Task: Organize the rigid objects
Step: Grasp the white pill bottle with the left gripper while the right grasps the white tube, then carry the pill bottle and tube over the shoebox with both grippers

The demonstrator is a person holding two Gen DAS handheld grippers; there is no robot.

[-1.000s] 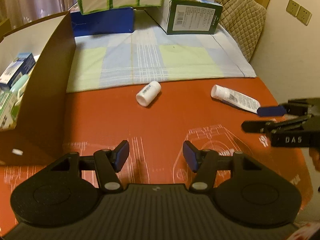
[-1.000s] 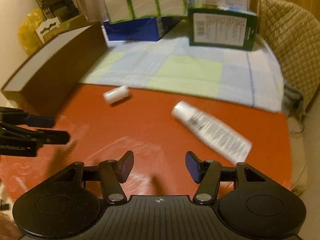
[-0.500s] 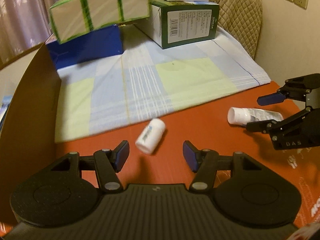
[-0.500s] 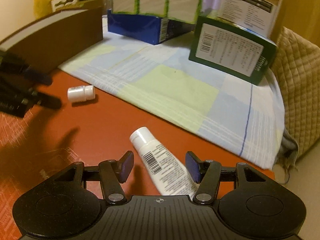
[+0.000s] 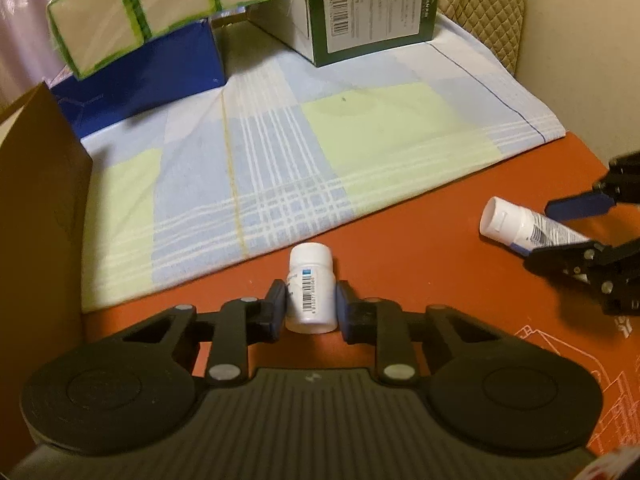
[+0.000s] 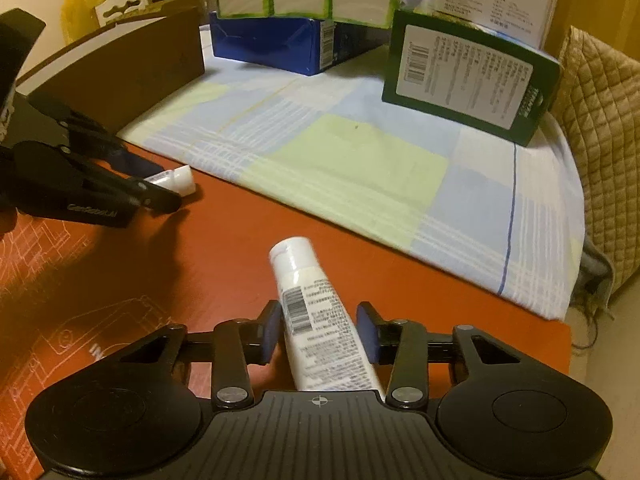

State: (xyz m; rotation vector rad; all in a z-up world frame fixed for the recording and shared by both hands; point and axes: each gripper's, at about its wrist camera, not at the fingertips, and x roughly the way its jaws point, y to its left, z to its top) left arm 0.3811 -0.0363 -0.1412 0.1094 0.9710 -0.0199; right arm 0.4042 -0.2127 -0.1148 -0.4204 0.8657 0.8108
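Note:
A small white pill bottle (image 5: 310, 280) lies on the red table (image 5: 420, 264), cap pointing away. My left gripper (image 5: 310, 306) is closing its jaws around it, and both pads touch the bottle's sides. A white tube (image 6: 308, 292) with a barcode lies to the right, cap also pointing away. My right gripper (image 6: 318, 330) is closing on the tube's body, its pads against both sides. In the right wrist view the left gripper (image 6: 158, 184) sits at the left with the bottle (image 6: 178, 179) in it. The left wrist view shows the right gripper (image 5: 560, 230) around the tube (image 5: 508, 222).
A checked cloth (image 5: 300, 152) covers the far half of the table. On it stand a blue box (image 5: 152, 76), a green-edged white pack (image 5: 160, 4) and a dark green box (image 5: 368, 4). A brown cardboard box (image 5: 36, 200) stands at the left, a quilted chair back (image 6: 600, 140) at the right.
Both grippers came forward and down over their objects. The left jaws went from wide open to closed on the bottle, the right jaws from open to closed on the tube.

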